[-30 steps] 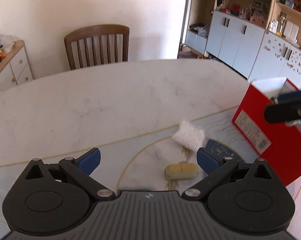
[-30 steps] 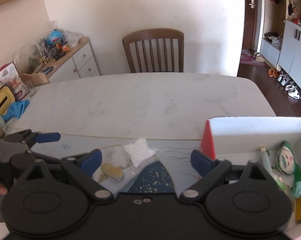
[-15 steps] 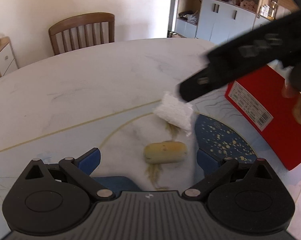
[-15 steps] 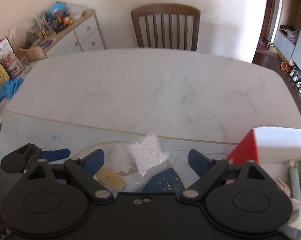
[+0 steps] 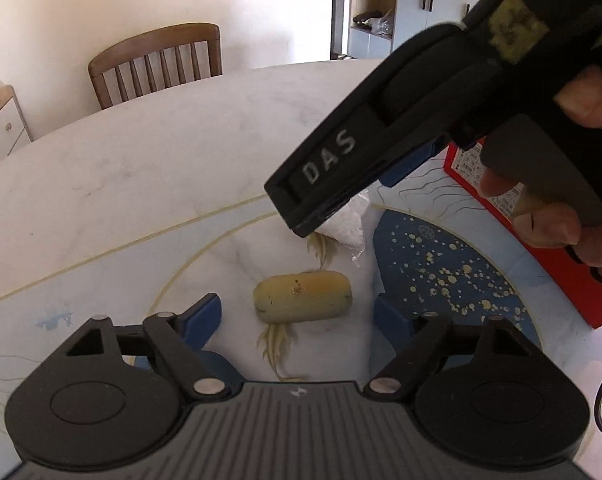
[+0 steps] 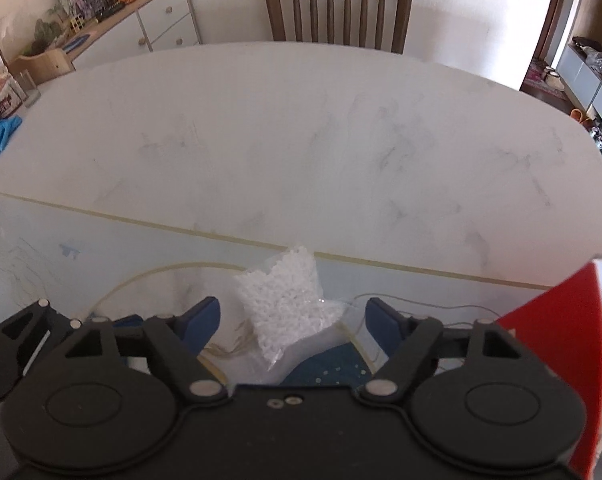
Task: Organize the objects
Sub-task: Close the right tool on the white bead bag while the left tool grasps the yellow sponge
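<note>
Bread roll [image 5: 302, 298] lies on worktop [image 5: 141, 168] btwn left tool [image 5: 297, 312] fingers, closing, no contact. Bead bag [image 6: 287, 304] lies btwn right tool [image 6: 292, 316] fingers, also closing, untouched.

Right hand-held gripper [image 5: 385, 168] hides most of the white bag [image 5: 347, 224]; red box [image 6: 557, 344] cut off.
</note>
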Demonstrator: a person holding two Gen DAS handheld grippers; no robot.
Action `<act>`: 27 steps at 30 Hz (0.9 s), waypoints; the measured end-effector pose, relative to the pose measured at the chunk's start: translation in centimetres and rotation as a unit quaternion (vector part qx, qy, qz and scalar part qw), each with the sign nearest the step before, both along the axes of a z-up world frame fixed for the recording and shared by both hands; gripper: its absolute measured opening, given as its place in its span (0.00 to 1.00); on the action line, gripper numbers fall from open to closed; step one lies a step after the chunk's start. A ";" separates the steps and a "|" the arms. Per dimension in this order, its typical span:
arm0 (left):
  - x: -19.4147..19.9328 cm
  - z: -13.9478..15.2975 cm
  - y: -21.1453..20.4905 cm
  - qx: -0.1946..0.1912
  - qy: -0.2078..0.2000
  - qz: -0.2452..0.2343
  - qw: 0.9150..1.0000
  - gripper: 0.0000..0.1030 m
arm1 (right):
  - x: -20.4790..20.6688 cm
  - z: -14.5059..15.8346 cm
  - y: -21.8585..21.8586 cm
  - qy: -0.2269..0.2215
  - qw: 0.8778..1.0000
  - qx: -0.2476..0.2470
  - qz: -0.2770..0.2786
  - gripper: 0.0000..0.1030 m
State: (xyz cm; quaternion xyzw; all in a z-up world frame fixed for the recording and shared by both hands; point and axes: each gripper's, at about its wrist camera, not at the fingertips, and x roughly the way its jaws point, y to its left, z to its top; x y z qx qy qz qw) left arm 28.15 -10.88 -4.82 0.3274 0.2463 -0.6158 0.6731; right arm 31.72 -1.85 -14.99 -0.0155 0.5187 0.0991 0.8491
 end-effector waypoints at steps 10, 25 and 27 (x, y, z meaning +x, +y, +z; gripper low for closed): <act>-0.5 0.4 0.1 -0.004 -0.004 -0.004 1.000 0.56 | 0.5 -0.9 0.7 0.000 1.000 -0.017 0.007 0.64; 0.0 0.6 0.3 0.001 0.012 -0.005 1.000 0.49 | -0.5 0.1 0.3 -0.014 1.000 -0.012 -0.023 0.42; 0.0 0.7 0.5 0.000 0.013 -0.003 1.000 0.49 | -1.0 0.5 -0.2 -0.010 0.999 0.003 -0.034 0.39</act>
